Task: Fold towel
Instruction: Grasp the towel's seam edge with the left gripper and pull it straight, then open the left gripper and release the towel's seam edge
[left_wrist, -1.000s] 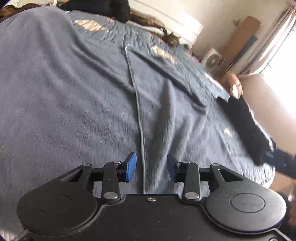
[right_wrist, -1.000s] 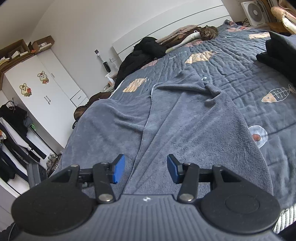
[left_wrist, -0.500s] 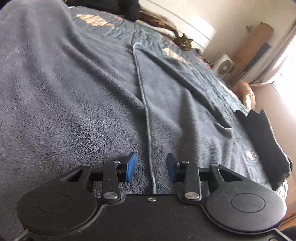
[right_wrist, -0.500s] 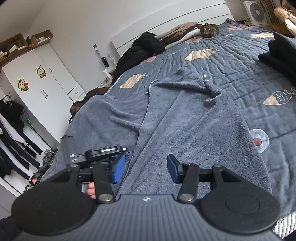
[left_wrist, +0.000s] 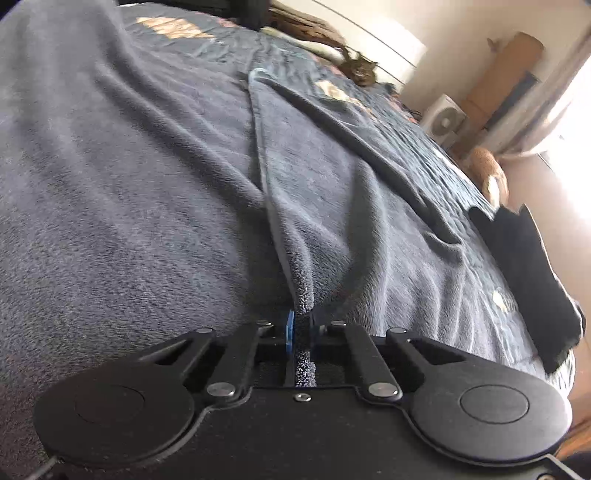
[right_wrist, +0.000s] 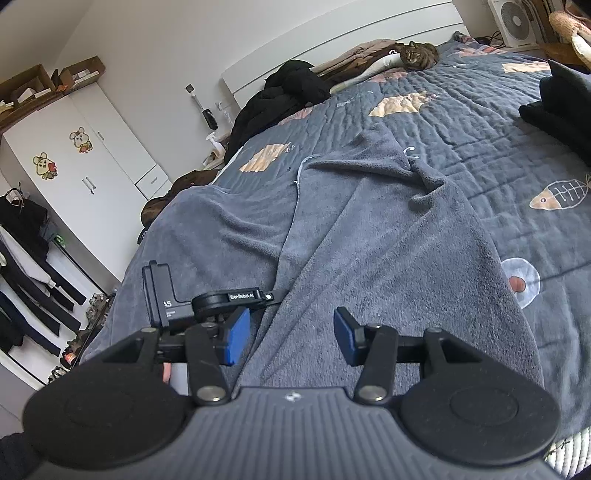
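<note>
A large grey-blue towel (left_wrist: 155, 192) (right_wrist: 369, 236) lies spread on the bed, with one half folded over so its hemmed edge (left_wrist: 266, 177) runs down the middle. My left gripper (left_wrist: 300, 328) is shut on that hemmed edge at the near end, and towel pile shows between its blue pads. In the right wrist view the left gripper (right_wrist: 221, 301) sits low on the towel at the left. My right gripper (right_wrist: 290, 338) hovers open just above the near part of the towel, nothing between its fingers.
The towel rests on a quilted grey bedspread (right_wrist: 498, 122) with fish prints. A cat (right_wrist: 419, 55) lies by the headboard beside dark clothing (right_wrist: 284, 96). Folded black fabric (left_wrist: 532, 273) sits at the bed's right side. A white wardrobe (right_wrist: 85, 162) and hanging clothes stand to the left.
My left gripper has dropped to the towel's hemmed edge and shut on it. It has come into the right wrist view. The right gripper stays open, almost unmoved.
</note>
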